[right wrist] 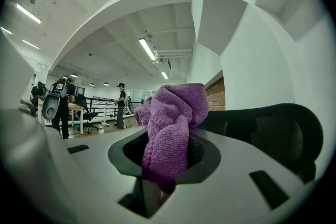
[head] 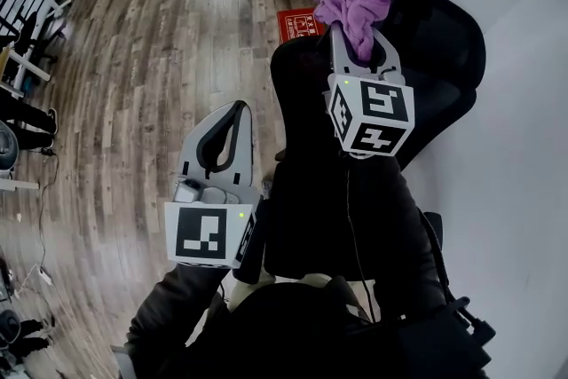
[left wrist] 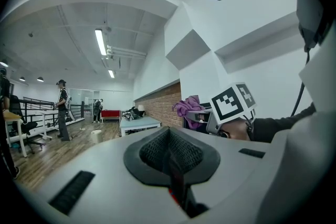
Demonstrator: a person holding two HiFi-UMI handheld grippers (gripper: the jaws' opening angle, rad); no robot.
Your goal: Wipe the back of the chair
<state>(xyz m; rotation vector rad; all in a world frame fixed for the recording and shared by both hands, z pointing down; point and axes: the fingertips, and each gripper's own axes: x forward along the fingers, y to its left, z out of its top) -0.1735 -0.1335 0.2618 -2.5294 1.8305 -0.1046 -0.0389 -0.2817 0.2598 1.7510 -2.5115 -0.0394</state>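
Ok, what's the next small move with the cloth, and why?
Probably ease the right gripper forward so the purple cloth presses on the chair back, then begin a stroke. Its jaws are shut on the cloth, held by the backrest's top edge; whether it touches the mesh isn't clear.

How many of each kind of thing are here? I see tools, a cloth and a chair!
2 grey two-jaw tools: left tool and right tool
1 fluffy purple cloth
1 black mesh office chair
Total: 4
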